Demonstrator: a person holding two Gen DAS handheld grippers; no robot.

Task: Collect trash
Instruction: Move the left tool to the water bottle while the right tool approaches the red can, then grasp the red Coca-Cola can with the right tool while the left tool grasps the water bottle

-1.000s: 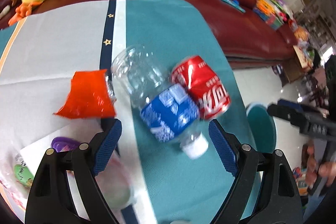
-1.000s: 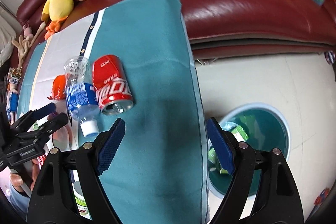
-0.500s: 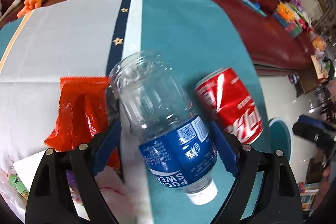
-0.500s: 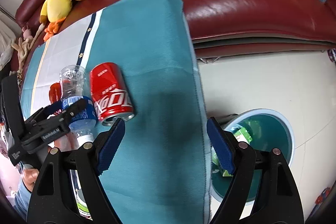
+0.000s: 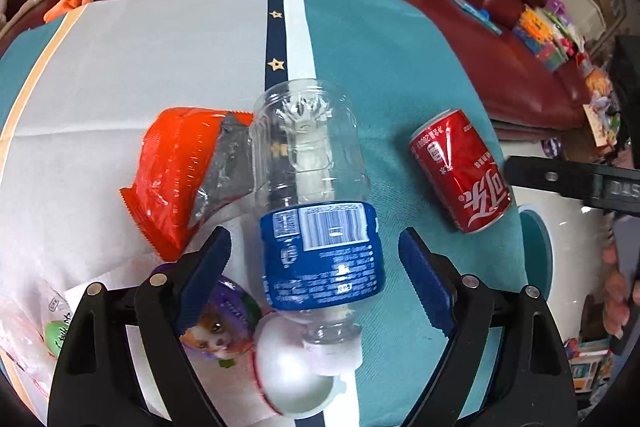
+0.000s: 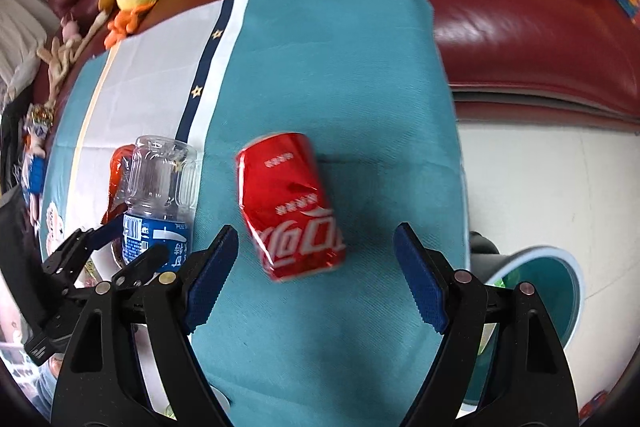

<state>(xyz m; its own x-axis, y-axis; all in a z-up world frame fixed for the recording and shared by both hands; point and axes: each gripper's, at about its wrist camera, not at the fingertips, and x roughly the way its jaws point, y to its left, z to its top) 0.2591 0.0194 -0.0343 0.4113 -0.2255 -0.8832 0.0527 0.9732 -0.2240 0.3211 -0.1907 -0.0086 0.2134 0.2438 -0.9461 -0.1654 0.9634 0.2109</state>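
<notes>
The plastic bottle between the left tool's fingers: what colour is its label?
The plastic bottle has a blue label with a white barcode panel, seen best in the left wrist view.

Clear glossy plastic bottle (image 5: 310, 163), shiny metal can (image 6: 290, 205) (dented), matt woven tablecloth (image 6: 344, 75).

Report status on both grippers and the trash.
Left gripper open, straddling the plastic bottle, no contact. Right gripper open over the dented red can. Orange wrapper lies against the bottle.
</notes>
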